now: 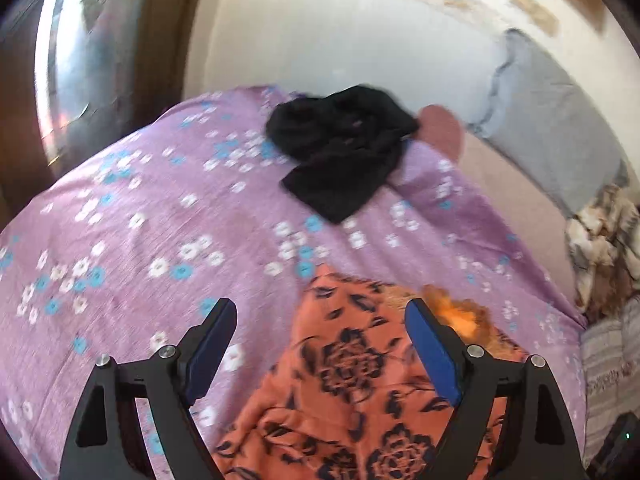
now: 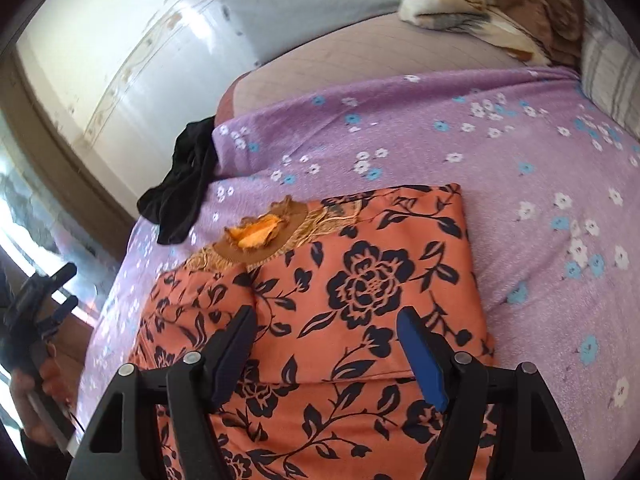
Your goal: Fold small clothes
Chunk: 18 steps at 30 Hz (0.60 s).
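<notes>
Now both grippers (image 1: 320, 316) (image 2: 326, 320) gape empty over the folded orange dress (image 2: 360, 300), collar pointing away.

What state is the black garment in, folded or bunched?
Bunched. The black garment lies crumpled in a heap with uneven lobes on the purple floral sheet, no straight fold edges, beyond the orange floral garment.

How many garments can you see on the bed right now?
2. An orange floral garment lies folded on the purple bedspread just ahead of both grippers. A crumpled black garment sits at the bedspread's far edge. More could be hidden.
</notes>
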Tool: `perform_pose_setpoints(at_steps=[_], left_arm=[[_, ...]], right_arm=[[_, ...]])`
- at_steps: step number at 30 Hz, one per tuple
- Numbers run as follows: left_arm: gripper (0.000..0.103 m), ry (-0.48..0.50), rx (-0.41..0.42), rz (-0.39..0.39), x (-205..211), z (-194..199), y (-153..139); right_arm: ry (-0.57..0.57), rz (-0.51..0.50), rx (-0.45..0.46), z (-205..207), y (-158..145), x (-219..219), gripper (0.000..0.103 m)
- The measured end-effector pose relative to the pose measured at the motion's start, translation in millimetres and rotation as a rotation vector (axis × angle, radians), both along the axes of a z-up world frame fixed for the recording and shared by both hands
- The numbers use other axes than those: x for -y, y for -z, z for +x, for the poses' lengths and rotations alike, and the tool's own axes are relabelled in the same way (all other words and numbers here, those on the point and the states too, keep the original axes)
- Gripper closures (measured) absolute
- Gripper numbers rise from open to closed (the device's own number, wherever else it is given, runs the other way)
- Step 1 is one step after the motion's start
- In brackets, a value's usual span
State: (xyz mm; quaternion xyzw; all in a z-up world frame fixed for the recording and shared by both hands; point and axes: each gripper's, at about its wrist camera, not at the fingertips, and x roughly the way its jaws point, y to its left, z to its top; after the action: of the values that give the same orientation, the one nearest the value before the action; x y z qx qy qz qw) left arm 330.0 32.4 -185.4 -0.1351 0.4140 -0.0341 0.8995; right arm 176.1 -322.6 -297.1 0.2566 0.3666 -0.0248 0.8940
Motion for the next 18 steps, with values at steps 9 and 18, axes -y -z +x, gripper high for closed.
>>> perform_pose_setpoints(at_steps=[9,18], left_arm=[[0.018,-0.065,-0.274,0.139,-14.8,17.3,77.1],[0.018,-0.134,-0.222,0.124,-43.3,10.6,56.7]], right_arm=[[-0.388,0.018,0.092,21.7,-26.7,-108.6,0.028],[-0.434,-0.042,-0.067,78.3,6.7,-208.3,0.027]])
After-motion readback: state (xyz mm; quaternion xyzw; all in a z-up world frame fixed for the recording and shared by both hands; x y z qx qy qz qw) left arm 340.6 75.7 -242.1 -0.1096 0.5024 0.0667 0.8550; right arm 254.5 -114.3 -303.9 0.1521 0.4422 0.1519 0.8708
